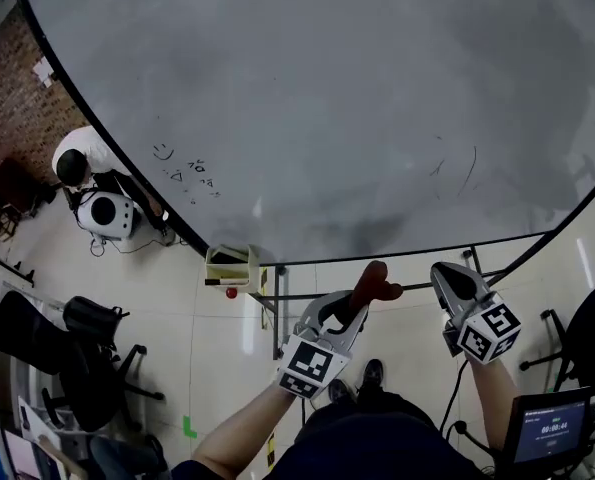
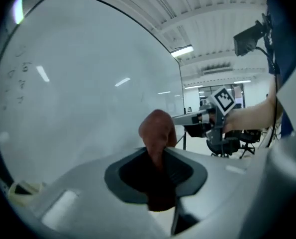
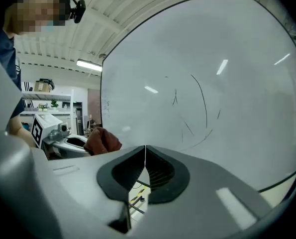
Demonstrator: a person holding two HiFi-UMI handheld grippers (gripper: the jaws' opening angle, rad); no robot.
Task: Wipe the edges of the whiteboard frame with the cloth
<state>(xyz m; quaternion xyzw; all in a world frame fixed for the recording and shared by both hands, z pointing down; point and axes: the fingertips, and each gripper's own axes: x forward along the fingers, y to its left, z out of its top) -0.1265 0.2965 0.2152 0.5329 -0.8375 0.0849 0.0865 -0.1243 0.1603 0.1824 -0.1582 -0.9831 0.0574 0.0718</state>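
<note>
Left tongs [image 1: 349,313] pinched the cloth [image 1: 377,286] near the bottom edge of the whiteboard frame [image 1: 427,254], right tongs [image 1: 455,284] pressed together, empty; next move, I judged: lay cloth onto that edge.

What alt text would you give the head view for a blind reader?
The left gripper holds a reddish-brown cloth near the black bottom frame of a large whiteboard. The right gripper, shut and empty, is beside it. A person is at the board's left edge.
</note>
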